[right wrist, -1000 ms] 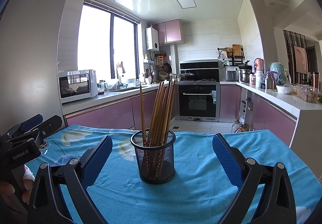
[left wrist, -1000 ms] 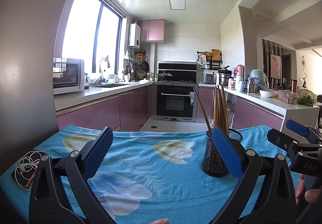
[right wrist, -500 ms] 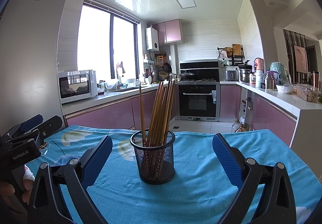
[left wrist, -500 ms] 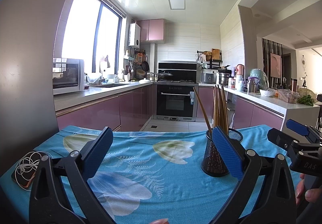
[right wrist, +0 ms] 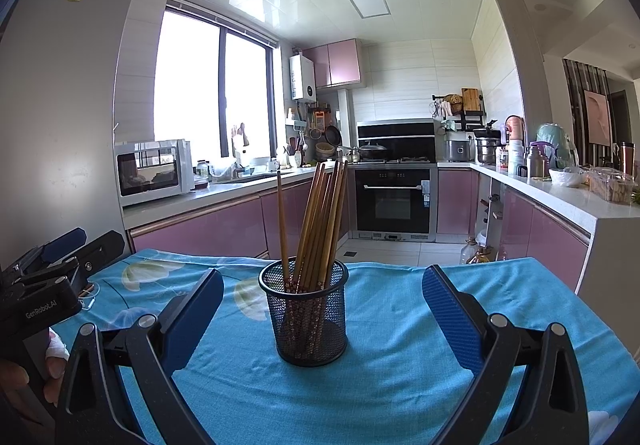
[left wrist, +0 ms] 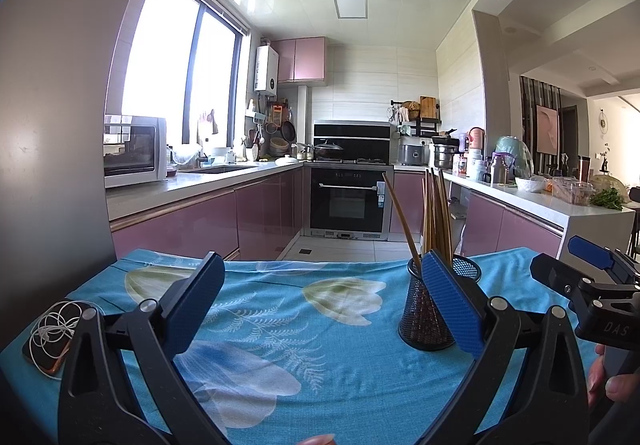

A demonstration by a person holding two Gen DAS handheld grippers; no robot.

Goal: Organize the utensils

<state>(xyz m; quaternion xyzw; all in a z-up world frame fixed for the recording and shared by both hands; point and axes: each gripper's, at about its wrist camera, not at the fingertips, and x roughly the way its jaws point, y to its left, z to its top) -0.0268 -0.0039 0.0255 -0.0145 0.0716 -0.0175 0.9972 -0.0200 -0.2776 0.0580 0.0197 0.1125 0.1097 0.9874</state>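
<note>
Left wrist view: the left gripper point(left wrist: 320, 309) hangs over the worktop point(left wrist: 280, 385), which is covered by a blue flowered cloth; its jaws are wide apart with nothing between them. At the worktop's left edge lies a phone point(left wrist: 42, 355) with a white earphone cable point(left wrist: 56, 325) coiled on top. The black mesh holder point(left wrist: 426, 321) stands toward the far right part of the worktop, partly hidden behind the gripper's right pad. The right gripper point(left wrist: 576, 269) shows near the right edge.

Right wrist view: the right gripper point(right wrist: 322, 319) has its jaws spread wide and empty. The mesh holder point(right wrist: 310, 319) stands upright between them, nearer the far edge, untouched. Brown wooden chopsticks point(right wrist: 320, 221) fill it, most leaning right, one standing apart on the left. The left gripper point(right wrist: 60, 257) sits by the left edge.
</note>
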